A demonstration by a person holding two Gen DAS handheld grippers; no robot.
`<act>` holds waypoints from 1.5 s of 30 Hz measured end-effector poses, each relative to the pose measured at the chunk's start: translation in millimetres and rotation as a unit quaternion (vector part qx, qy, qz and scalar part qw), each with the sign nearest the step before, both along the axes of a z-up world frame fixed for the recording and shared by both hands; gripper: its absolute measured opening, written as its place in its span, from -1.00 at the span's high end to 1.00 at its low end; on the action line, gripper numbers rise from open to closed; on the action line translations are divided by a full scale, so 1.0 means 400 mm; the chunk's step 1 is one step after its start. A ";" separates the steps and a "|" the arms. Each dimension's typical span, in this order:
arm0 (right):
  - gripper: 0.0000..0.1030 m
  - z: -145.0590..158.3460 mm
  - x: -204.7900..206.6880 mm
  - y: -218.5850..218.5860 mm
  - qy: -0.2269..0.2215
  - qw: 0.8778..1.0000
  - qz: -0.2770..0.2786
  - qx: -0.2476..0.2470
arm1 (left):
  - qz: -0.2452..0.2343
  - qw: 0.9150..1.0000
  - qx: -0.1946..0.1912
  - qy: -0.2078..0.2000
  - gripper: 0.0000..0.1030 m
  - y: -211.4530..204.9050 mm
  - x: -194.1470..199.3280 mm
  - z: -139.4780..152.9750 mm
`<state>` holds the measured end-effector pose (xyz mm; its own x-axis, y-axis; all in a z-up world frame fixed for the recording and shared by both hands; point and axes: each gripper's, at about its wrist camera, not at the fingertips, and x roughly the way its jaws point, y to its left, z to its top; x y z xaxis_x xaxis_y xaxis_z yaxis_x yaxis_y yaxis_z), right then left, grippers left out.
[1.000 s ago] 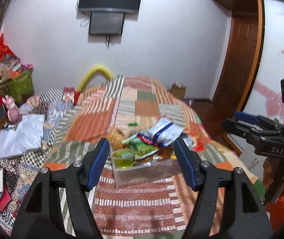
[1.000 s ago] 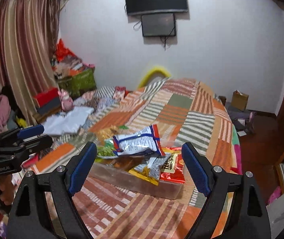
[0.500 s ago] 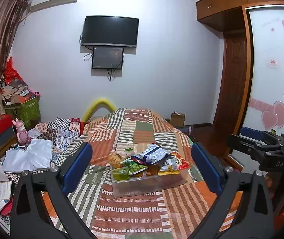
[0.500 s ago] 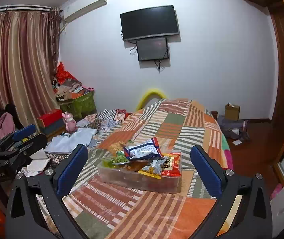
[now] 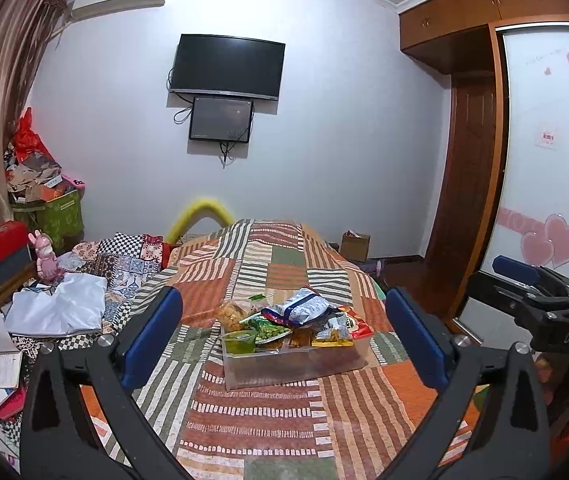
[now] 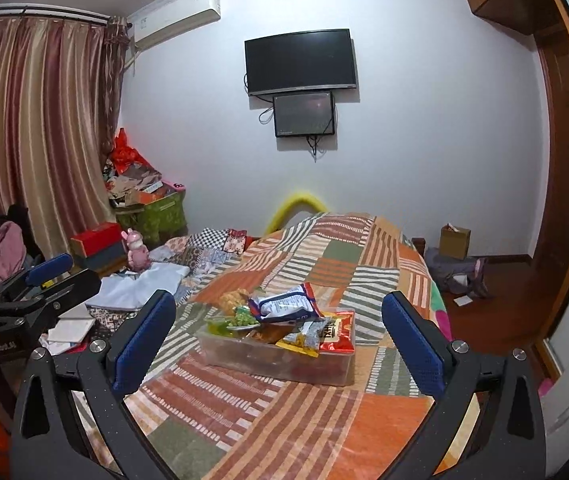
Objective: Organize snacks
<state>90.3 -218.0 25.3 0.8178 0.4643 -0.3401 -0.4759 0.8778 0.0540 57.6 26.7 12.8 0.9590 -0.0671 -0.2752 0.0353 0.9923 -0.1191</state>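
Black plastic left gripper (image 5: 284, 334), right gripper (image 6: 278, 330): blue pads (image 5: 152, 336), silver screws, white "DAS" lettering; orange sleeve at frame edge.

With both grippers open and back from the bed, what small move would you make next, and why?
Probably bring the right gripper forward and down toward the blue-and-white bag topping the heap in the clear bin. Both grippers, including the left gripper, are open, empty and short of the bin, and that bag lies highest and unobstructed.

Orange-green striped patchwork bedspread (image 5: 268, 412), blue-white snack bag (image 5: 298, 310), red packet (image 6: 338, 334) — blue-padded black left claw (image 5: 284, 336)
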 end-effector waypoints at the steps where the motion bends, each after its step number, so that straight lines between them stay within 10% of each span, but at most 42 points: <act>1: -1.00 0.000 0.000 0.000 0.000 1.000 0.000 0.000 | 0.001 1.000 0.001 0.000 -1.00 0.000 0.000 0.000; 45: -1.00 0.009 -0.021 -0.013 -0.007 1.000 0.005 0.012 | -0.006 1.000 0.013 -0.004 -1.00 -0.019 -0.010 0.009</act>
